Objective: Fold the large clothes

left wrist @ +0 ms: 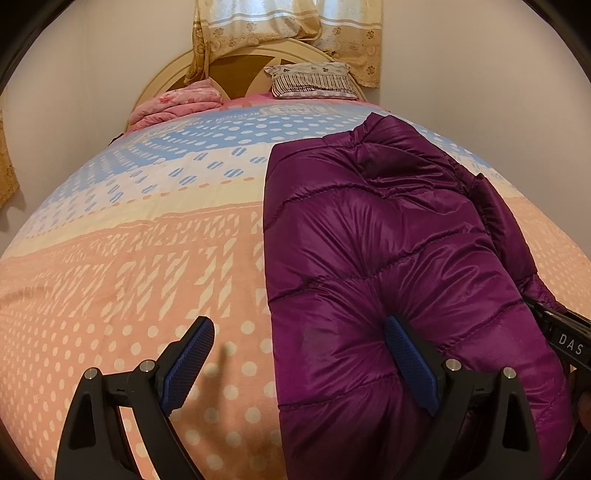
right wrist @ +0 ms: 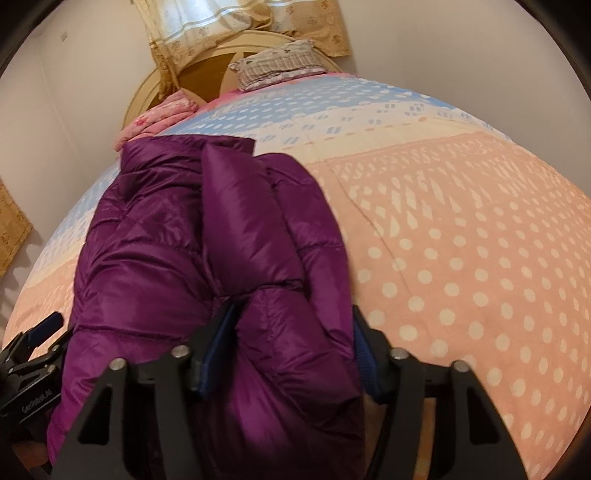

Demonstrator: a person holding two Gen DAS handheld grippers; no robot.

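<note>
A purple quilted down jacket (left wrist: 399,258) lies folded lengthwise on the bed; it also shows in the right wrist view (right wrist: 207,236). My left gripper (left wrist: 299,354) is open at the jacket's near left edge: its right finger presses into the jacket, its left finger is over the bedspread. My right gripper (right wrist: 295,347) is open with a bulky fold of the jacket's near right part between its fingers. The right gripper shows at the right edge of the left wrist view (left wrist: 565,339); the left gripper shows at the lower left of the right wrist view (right wrist: 33,354).
The bed has a pink, cream and blue dotted bedspread (left wrist: 147,277). A folded pink blanket (left wrist: 173,103) and a patterned pillow (left wrist: 314,81) lie at the headboard (left wrist: 166,74). Curtains (left wrist: 288,33) hang behind. Walls flank the bed.
</note>
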